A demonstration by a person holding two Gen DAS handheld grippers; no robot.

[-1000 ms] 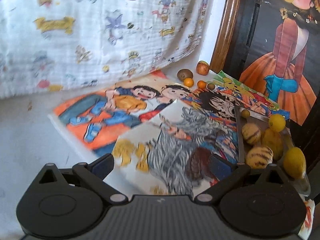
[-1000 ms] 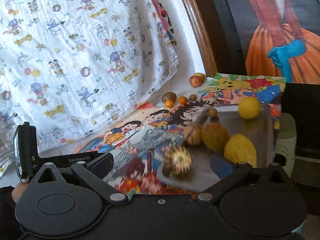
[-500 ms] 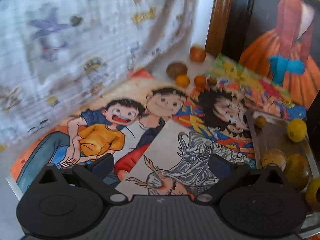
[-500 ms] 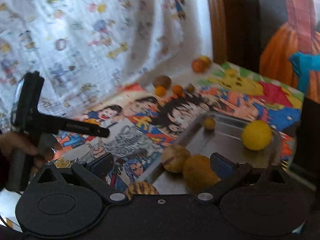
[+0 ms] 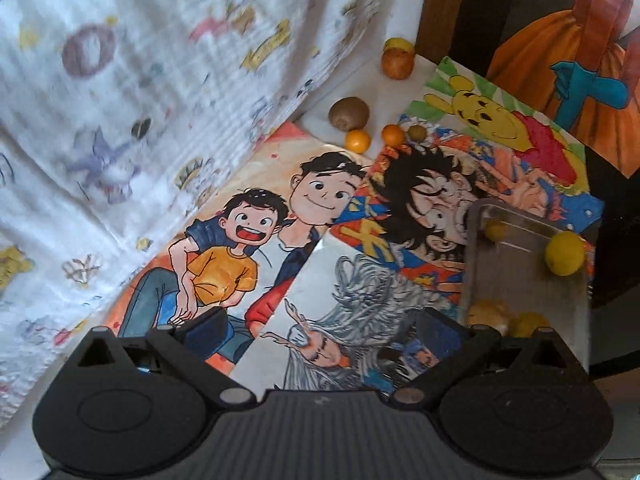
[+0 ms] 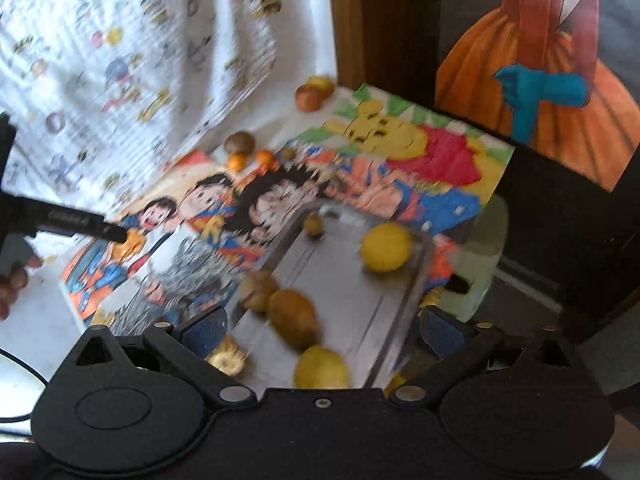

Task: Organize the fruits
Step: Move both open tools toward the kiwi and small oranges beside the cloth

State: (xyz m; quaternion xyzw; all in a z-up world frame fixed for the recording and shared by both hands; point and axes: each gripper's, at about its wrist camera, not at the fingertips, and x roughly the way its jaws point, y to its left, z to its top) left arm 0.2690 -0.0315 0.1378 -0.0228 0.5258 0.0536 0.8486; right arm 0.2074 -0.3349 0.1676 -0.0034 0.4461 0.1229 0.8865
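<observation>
Left gripper [image 5: 320, 328] jaws wide, empty; brown oval kiwi [image 5: 349, 113] and small orange fruits [image 5: 357, 139] far ahead beyond them; right gripper [image 6: 320, 330] jaws wide over rectangular steel tray [image 6: 416, 280] (already part filled); risk: round fruit rolling off tabletop if nudged.

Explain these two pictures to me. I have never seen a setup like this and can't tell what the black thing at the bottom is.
The black shape is a hand-held two-finger gripper; a person carries one in each hand, each with a camera looking along its fingers. One picture shows the left gripper, the other the right gripper. Both are open and hold nothing. Below lie cartoon posters, a metal tray with yellowish fruits, and loose fruits at the far end: a kiwi and small orange fruits. The tray partly overhangs the posters' edge.
</observation>
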